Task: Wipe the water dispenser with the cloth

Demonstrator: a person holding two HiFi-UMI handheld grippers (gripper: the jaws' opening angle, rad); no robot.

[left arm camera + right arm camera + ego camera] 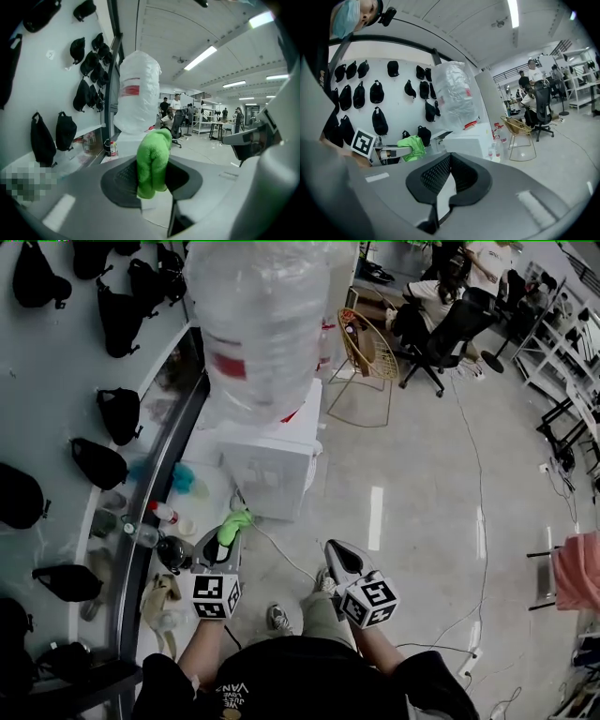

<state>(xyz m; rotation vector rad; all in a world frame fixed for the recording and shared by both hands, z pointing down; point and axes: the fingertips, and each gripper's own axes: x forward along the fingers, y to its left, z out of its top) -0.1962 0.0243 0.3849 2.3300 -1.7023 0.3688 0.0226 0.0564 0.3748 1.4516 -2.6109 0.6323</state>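
Left claw [221,542] is clamped on the green cloth [235,523], lower middle of the head view, just short of the white water dispenser [272,470]. Right claw [336,552] beside it is closed on nothing. Further up, a plastic-wrapped bottle [258,324] sits on the dispenser.

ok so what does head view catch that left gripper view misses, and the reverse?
Head view only: the person's shoe and the gold wire chair. Left gripper view only: the ceiling light strips. Both: the green cloth pinched in the left tool, the water dispenser with its wrapped bottle, and black bags on the wall.
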